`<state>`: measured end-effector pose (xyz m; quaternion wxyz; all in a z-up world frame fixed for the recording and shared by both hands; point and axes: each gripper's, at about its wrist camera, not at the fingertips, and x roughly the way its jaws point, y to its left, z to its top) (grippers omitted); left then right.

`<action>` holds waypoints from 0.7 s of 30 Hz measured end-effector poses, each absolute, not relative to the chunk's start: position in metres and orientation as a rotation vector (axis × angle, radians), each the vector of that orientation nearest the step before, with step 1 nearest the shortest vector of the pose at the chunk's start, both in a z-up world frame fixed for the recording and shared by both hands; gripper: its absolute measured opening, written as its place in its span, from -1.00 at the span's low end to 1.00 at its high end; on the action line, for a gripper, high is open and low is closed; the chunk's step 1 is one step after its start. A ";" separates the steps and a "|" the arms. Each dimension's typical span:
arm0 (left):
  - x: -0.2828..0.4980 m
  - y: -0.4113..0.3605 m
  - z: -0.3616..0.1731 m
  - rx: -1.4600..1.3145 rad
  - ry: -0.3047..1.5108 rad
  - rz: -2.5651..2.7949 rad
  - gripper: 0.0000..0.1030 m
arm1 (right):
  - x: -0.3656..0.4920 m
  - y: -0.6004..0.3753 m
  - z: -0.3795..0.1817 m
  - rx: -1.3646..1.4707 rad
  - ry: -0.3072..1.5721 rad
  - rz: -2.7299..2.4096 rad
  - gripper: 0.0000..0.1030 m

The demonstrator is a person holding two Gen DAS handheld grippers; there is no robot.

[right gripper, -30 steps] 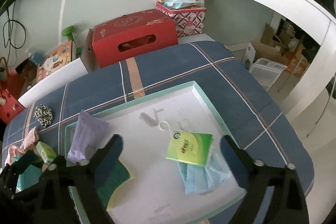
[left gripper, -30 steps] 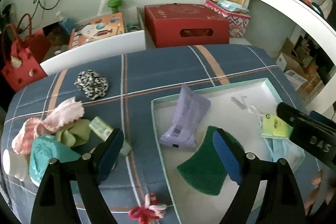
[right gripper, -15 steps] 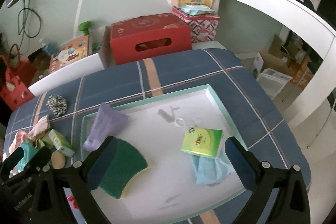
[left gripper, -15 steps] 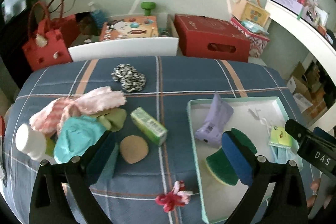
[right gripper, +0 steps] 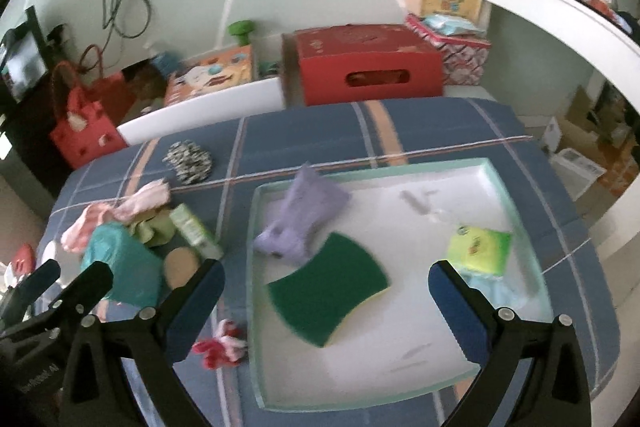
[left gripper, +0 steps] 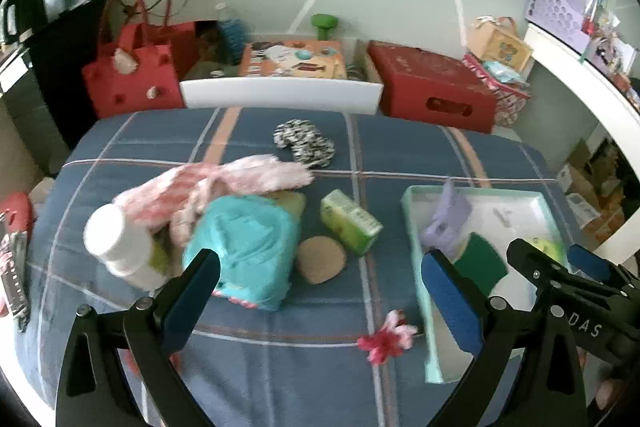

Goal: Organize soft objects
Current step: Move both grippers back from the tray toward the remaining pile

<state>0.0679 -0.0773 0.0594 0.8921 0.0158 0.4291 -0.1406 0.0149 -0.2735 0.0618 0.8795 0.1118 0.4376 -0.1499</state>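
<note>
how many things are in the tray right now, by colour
green: 2, the sponge and the lime tissue pack
purple: 1, the pouch
light blue: 1, the face mask under the tissue pack
total: 4 in the tray

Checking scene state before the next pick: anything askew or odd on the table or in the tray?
Yes: the purple pouch lies tilted with its top end over the tray rim. A hard white-capped bottle lies tipped in the soft pile beside the teal pack and pink cloth. Nothing spilled or visibly damaged.
</note>
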 end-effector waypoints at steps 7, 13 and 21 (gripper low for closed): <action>0.062 -0.040 0.054 0.014 0.912 -0.199 0.95 | 0.017 -0.235 0.051 0.180 0.955 -0.225 1.00; 0.056 -0.008 0.046 -0.009 0.936 -0.129 0.95 | 0.012 -0.213 0.039 0.146 0.992 -0.182 1.00; 0.048 0.034 0.037 -0.074 0.970 -0.081 0.95 | 0.009 -0.192 0.025 0.111 1.034 -0.139 1.00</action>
